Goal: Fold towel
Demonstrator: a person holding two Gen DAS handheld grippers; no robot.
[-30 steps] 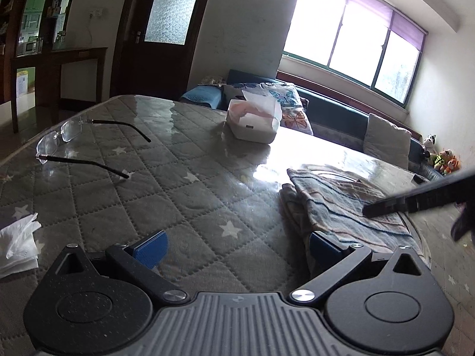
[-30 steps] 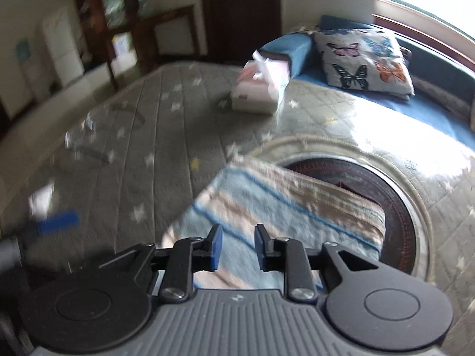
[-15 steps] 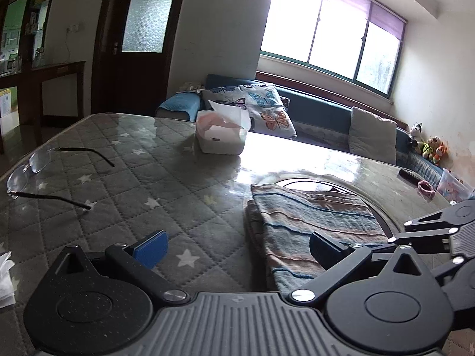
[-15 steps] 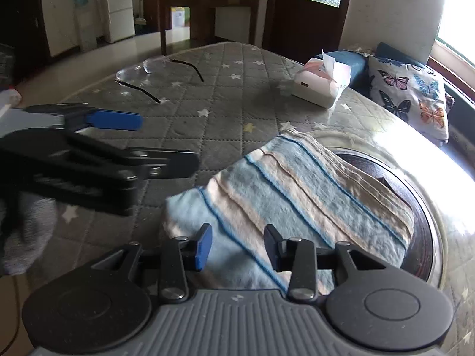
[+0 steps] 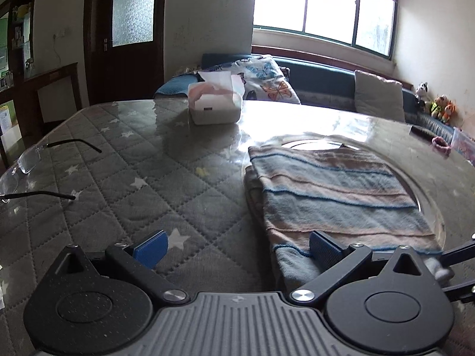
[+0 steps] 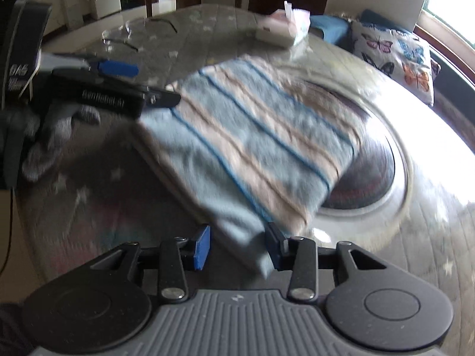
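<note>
A folded towel (image 5: 332, 190) with blue and beige stripes lies flat on the quilted grey table (image 5: 124, 178). My left gripper (image 5: 237, 247) is open wide at its near left corner, one blue pad (image 5: 323, 249) over the cloth and the other over bare table. In the right wrist view the towel (image 6: 255, 136) is motion-blurred. My right gripper (image 6: 237, 247) is open, with the towel's nearest corner lying between its pads; the pads do not squeeze it. The left gripper (image 6: 142, 84) shows there too, beside the towel's left corner, held by a gloved hand (image 6: 50, 136).
A white tissue box (image 5: 215, 105) stands at the table's far side. A pair of glasses (image 5: 26, 163) lies at the left. A round dark inset (image 6: 374, 172) in the table lies partly under the towel. A sofa with cushions (image 5: 267, 77) runs behind.
The right gripper's jaws have widened and it has dropped to the towel's near corner. The left gripper has slid toward the towel's left edge, and both views have rolled.
</note>
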